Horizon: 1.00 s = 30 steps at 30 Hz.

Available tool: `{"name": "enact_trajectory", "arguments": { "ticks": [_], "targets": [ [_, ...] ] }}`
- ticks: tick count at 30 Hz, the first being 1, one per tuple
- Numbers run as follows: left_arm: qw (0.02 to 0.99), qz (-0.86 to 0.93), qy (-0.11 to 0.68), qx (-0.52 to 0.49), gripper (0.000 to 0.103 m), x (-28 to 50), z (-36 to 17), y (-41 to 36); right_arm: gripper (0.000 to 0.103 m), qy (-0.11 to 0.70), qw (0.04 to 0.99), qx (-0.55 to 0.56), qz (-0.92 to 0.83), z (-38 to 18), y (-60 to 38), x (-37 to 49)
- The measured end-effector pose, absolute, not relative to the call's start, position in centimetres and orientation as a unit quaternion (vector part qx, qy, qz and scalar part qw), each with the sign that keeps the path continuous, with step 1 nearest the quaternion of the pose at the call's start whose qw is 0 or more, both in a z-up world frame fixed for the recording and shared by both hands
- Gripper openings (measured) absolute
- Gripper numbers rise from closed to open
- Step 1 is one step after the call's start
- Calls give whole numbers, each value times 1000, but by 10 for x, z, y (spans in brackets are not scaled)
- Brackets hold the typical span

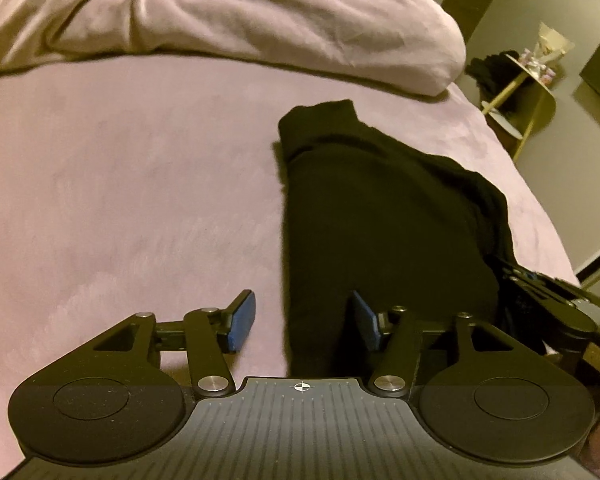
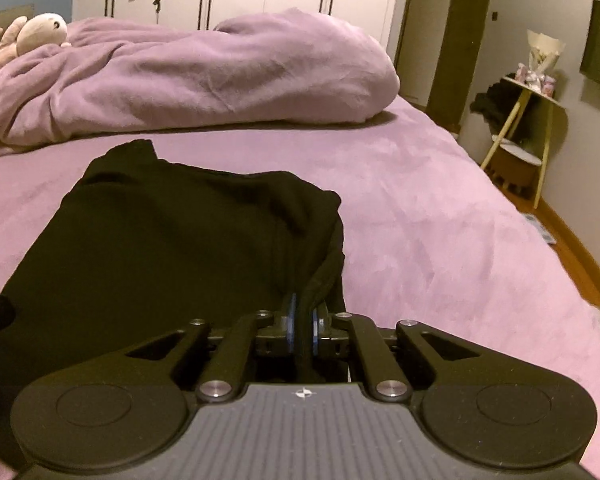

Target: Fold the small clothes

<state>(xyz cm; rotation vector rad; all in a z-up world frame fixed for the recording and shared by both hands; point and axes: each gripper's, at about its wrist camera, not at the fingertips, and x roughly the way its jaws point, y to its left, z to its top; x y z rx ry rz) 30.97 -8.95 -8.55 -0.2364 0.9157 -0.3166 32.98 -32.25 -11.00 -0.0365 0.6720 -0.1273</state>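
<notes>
Nearest the left wrist camera, the left tool (image 1: 303,322) hovers low over a bed (image 1: 140,200) covered in a mauve sheet, its two blue-padded fingers (image 1: 242,320) standing apart with nothing pressed between them. The left finger is over bare sheet; the right finger sits over the near edge of a black garment (image 1: 380,208).

The garment lies flat on the bed, partly folded lengthwise, with a narrower end pointing away toward a rumpled mauve duvet (image 1: 240,20) heaped across the far side.

In the right wrist view, the right tool (image 2: 303,324) has its blue pads nearly together, pinching a bunched fold at the garment's near right edge (the cloth rises in a ridge from the pads). The rest of the garment (image 2: 160,232) spreads to the left of it.

Beyond the bed's right side stands a small shelf unit (image 2: 528,128) with pale legs, holding small items. A plush toy (image 2: 40,30) rests at the duvet's far left.
</notes>
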Motion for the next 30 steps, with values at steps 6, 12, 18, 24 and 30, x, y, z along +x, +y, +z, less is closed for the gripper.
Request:
{"name": "enact_trajectory", "arguments": {
  "ticks": [6, 12, 18, 24, 30],
  "targets": [
    [871, -169, 439, -143, 55, 297, -80, -77, 25, 326, 934, 140, -37, -93, -360, 273],
    [861, -180, 449, -157, 55, 286, -83, -87, 26, 321, 929, 185, -19, -100, -366, 215],
    [858, -177, 457, -157, 55, 281, -85, -91, 31, 318, 921, 226, -8, -94, -376, 211],
    [852, -176, 467, -158, 55, 282, -89, -95, 44, 340, 887, 312, 18, -108, -392, 213],
    [851, -172, 470, -156, 54, 281, -92, -97, 40, 330, 881, 338, 31, -111, -396, 211]
  ]
}}
